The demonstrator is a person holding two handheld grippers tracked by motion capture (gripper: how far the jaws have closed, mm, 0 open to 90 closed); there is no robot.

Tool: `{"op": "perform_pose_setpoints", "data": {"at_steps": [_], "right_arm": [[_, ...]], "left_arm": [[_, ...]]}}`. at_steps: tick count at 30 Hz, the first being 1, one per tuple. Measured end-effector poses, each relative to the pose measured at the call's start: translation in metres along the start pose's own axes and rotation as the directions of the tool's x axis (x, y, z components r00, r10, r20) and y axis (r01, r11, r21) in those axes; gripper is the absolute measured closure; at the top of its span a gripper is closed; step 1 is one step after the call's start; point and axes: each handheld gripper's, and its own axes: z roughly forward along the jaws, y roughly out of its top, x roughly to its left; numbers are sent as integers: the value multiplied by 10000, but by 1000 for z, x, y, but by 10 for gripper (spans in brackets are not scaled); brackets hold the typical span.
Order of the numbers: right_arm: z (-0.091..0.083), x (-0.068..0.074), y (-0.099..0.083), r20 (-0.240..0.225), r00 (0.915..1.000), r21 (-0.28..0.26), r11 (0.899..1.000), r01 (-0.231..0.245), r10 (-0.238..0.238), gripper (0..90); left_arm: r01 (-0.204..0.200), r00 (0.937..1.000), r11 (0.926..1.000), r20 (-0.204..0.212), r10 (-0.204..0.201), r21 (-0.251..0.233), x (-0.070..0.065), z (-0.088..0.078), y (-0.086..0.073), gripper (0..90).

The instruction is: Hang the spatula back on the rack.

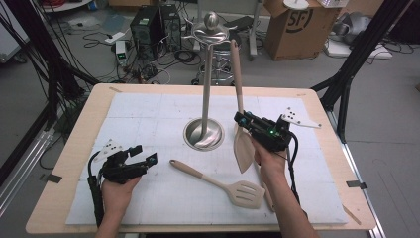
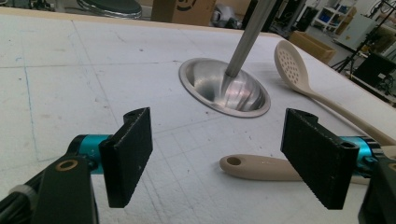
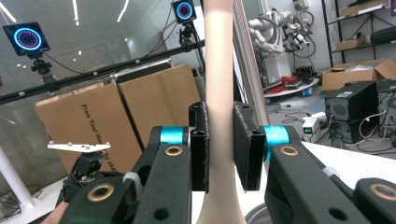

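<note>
Right gripper point(image 1: 242, 120) has its fingers point(image 3: 200, 144) clamped on the beige spatula's point(image 1: 242, 144) handle, holding it upright beside the metal rack point(image 1: 204, 133) mid-desk point(image 1: 69, 198), while the left gripper point(image 1: 143, 154) sits wide open near the front-left corner.

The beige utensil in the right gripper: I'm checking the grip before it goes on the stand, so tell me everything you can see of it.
The beige utensil looks like smooth matte plastic or silicone, a long slim handle widening to a broad flat head. It stands nearly upright, head down, handle tip up near the metal stand's top. The right gripper is shut on the handle just above the head. Whether the head touches the white mat cannot be told.
</note>
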Motion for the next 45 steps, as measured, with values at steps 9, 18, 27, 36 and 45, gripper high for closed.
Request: {"op": "perform_pose_setpoints", "data": {"at_steps": [9, 18, 27, 36, 45], "right_arm": [[-2, -2, 1, 553, 9983, 11, 9998, 193, -193, 545], [-9, -4, 24, 1096, 9937, -962, 9948, 328, -221, 530], [0, 0, 51, 1290, 9915, -1683, 9850, 393, -175, 470], [11, 4, 71, 1189, 9928, -2214, 9751, 151, 117, 464], [27, 11, 92, 1115, 9937, -2388, 9704, 370, -105, 469]], "left_arm": [[-17, 10000, 10000, 11, 17, -34, -1, 0, 0, 256], [-27, 10000, 10000, 8, 27, -46, -1, 0, 0, 255], [-60, 10000, 9999, 24, 60, -115, 0, -1, 0, 256], [-22, 10000, 9999, 33, 22, -170, 1, -2, 0, 255], [21, 10000, 9998, -23, -21, -179, 1, -2, 0, 256]]}}
